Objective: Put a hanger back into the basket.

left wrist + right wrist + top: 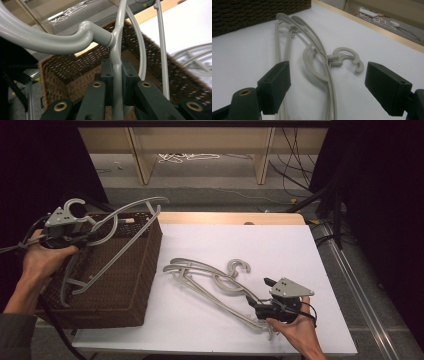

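A grey plastic hanger (pixel 117 227) is held over the brown wicker basket (pixel 131 285) at the left, one end tipped down into it. My left gripper (pixel 87 234) is shut on the hanger just below its hook; in the left gripper view the pads (pixel 107 75) pinch the hanger's neck (pixel 115 65). Two more grey hangers (pixel 210 281) lie stacked on the white table. My right gripper (pixel 260 304) rests open at their near end, and in the right gripper view its wide jaws frame the hangers (pixel 322 62) without touching them.
The white table (pixel 260 250) has a wooden strip along its far edge. Beyond it are a wooden shelf frame (pixel 200 150) and loose cables on the floor. A metal rail (pixel 355 280) runs along the right side.
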Demonstrator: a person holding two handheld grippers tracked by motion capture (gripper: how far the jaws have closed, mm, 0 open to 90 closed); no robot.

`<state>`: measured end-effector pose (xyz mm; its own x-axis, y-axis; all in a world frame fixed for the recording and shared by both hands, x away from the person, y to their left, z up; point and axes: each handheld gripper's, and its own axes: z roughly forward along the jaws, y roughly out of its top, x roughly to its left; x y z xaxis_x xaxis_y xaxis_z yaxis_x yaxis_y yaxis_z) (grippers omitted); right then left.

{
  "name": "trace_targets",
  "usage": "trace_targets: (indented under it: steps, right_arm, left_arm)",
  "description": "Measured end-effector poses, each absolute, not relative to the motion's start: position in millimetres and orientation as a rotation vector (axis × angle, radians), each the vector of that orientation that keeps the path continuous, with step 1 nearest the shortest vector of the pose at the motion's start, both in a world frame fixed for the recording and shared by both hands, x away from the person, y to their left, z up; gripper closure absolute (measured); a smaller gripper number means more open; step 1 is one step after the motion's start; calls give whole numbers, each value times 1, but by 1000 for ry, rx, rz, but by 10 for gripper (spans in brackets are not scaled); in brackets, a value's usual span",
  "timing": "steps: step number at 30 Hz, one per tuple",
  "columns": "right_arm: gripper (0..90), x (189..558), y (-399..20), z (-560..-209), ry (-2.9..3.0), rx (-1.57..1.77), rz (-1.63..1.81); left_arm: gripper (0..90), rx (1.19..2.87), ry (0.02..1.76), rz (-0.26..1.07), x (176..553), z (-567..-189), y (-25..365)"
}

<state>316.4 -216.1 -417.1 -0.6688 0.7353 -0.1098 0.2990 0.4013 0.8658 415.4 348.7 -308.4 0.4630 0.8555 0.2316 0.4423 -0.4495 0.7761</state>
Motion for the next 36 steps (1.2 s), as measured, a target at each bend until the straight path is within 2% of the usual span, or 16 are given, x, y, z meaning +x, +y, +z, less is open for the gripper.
trace_targets:
  steps: [8,26,36]
  right_arm:
    - [185,318,-215,-418,2172,897,1207]
    - [188,318,-215,-419,2175,896,1206]
    - [190,318,-214,-421,2183,895,1202]
  left_arm:
    - [821,2069,1115,844,422,-321,366]
    - [820,2104,1219,835,418,-360,392]
    - [820,2150,1254,802,426,-379,386]
